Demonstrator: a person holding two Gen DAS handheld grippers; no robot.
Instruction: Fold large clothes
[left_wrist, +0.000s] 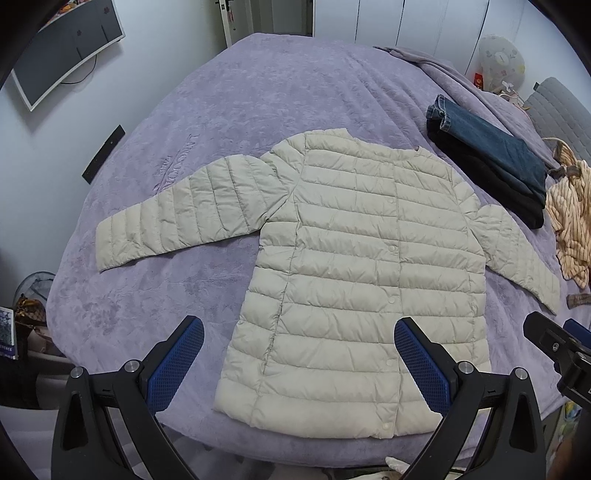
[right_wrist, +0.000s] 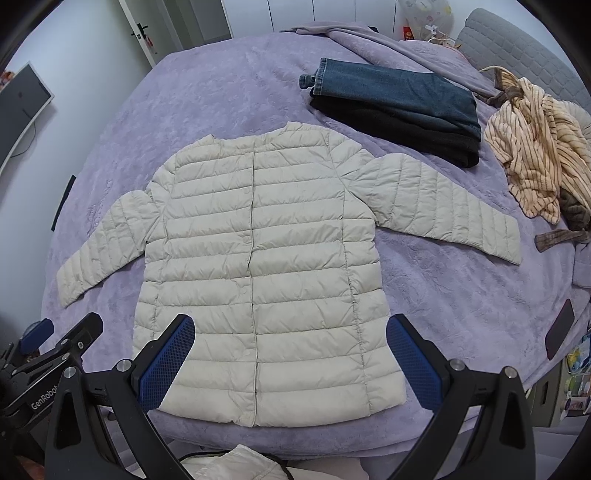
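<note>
In the left wrist view, the left tool (left_wrist: 299, 350) hangs above the near edge of the bed (left_wrist: 221, 110) with its two blue pads wide apart and nothing between them; the cream puffer jacket (left_wrist: 351, 266) lies flat on the purple bed cover, front side up and snaps closed, with the hem toward the camera and the collar away; its one sleeve (left_wrist: 173, 218) stretches out to the left, the other goes down to the right; a part of the right tool (left_wrist: 554, 350) shows at the right edge; folded jeans (left_wrist: 491, 155) and a striped garment (left_wrist: 569, 221) lie beyond the jacket, apart from it. In the right wrist view, the right tool (right_wrist: 291, 350) is also open and empty, above the hem; the jacket (right_wrist: 258, 258) fills the middle of the bed (right_wrist: 221, 92), and the sleeve (right_wrist: 443, 206) on this side lies spread toward the striped garment (right_wrist: 535, 147) but does not touch it; the jeans (right_wrist: 399, 107) are near the shoulder. I judge that the folding is not yet begun; a good first step is probably to take each sleeve near the cuff and lay it across the chest, pinching only the sleeve cloth and not the bed cover under it; the padding is slippery and puffy, so it may spring back unless it is pressed flat.
</note>
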